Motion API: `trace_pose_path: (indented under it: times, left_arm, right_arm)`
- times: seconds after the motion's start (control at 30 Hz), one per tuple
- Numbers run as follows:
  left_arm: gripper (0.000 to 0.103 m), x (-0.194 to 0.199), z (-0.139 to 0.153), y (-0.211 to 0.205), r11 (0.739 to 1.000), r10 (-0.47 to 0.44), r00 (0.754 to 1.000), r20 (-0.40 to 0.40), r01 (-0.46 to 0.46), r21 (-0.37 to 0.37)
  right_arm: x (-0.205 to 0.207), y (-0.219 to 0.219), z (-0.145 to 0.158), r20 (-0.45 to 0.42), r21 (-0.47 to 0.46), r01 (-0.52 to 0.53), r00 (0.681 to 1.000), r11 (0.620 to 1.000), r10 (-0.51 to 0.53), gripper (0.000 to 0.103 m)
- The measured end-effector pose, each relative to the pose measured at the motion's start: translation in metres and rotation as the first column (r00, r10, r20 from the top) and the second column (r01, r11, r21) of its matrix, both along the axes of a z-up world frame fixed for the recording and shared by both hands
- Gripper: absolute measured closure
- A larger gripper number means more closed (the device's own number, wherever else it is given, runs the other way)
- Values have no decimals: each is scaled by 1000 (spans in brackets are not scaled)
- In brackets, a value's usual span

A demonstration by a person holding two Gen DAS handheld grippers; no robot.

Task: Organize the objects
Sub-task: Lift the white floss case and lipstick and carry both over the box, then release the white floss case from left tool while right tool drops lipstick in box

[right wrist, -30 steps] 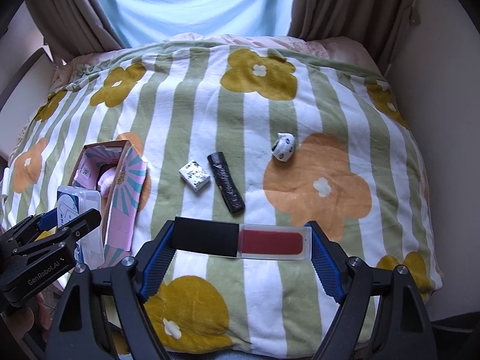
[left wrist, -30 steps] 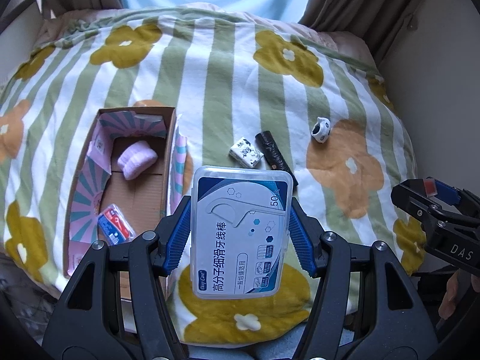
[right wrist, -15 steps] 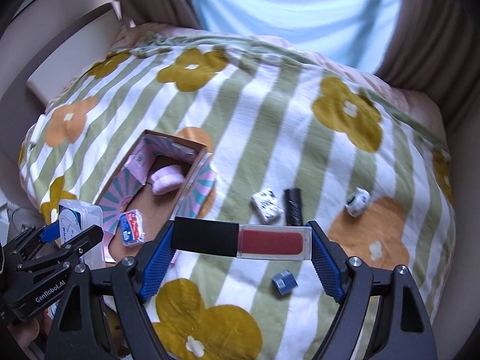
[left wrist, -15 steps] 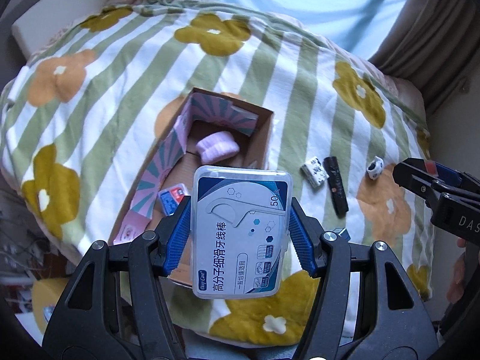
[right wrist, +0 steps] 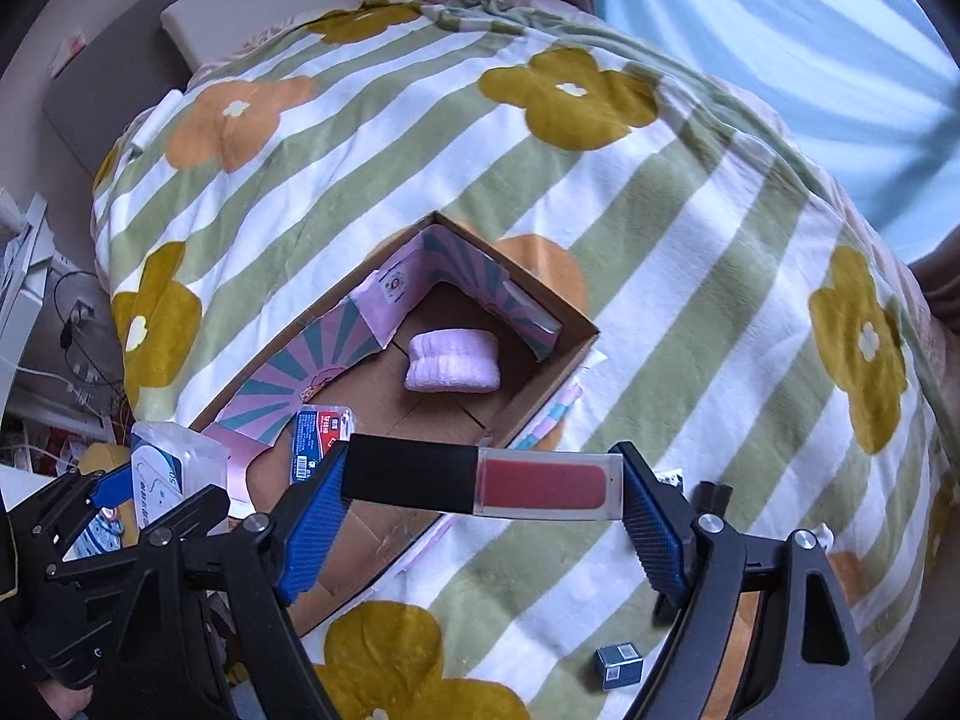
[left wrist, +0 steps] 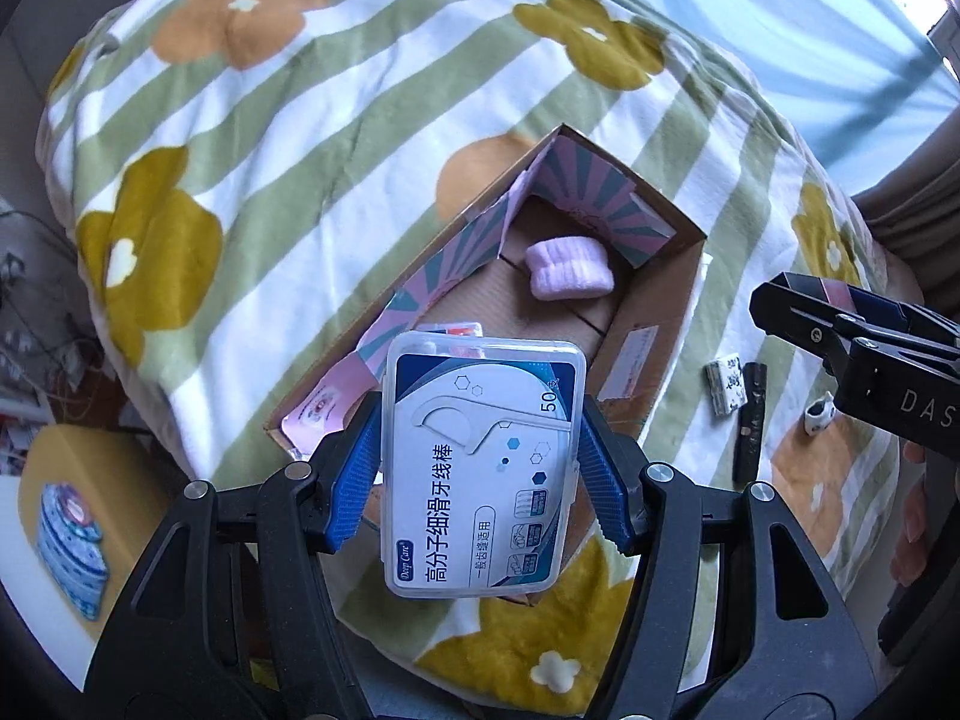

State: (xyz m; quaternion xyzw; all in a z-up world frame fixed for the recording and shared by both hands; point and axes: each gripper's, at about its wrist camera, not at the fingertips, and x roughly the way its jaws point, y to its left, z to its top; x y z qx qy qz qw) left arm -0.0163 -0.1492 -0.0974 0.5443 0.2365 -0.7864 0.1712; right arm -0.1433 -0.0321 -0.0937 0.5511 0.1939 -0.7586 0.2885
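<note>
My left gripper (left wrist: 480,474) is shut on a clear box of dental floss picks (left wrist: 483,468) and holds it above the near end of an open cardboard box (left wrist: 654,330). My right gripper (right wrist: 480,483) is shut on a lip gloss tube (right wrist: 480,483) with a black cap and red body, held crosswise over the box's (right wrist: 540,396) near right edge. Inside the box lie a lilac rolled cloth (right wrist: 453,360) and a small red-and-blue packet (right wrist: 318,435). The left gripper with the floss box (right wrist: 162,480) shows at the lower left of the right wrist view.
The box rests on a bed with a green-striped flowered blanket (right wrist: 690,240). Right of the box lie a small patterned white box (left wrist: 727,387), a black tube (left wrist: 750,429) and a small white figurine (left wrist: 817,420). A small blue cube (right wrist: 619,666) lies near the bed's front edge.
Both grippers have swung left and moved closer over the cardboard box, each still holding its object. The loose items have slid to the right of view.
</note>
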Motion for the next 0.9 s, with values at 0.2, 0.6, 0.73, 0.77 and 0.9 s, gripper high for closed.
trace_pose_path:
  times: [0.2,0.6,0.73,0.77,0.9]
  left_arm:
    - [45,-8,-41,0,997,62,997,56,-64,35]
    - [45,-34,-93,12,994,90,991,101,-96,59]
    - [45,-48,-104,17,995,75,992,102,-82,65]
    - [45,-51,-107,19,995,69,992,105,-76,65]
    - [45,-60,-113,22,996,54,993,109,-61,63]
  right_arm:
    - [-23,-30,-40,36,29,-123,992,992,122,22]
    - [-64,-83,-104,59,24,-295,954,955,293,22]
    - [-68,-96,-120,66,19,-339,939,941,337,22]
    - [-68,-99,-122,66,20,-349,935,937,347,22]
    - [-69,-106,-131,67,19,-380,923,925,378,22]
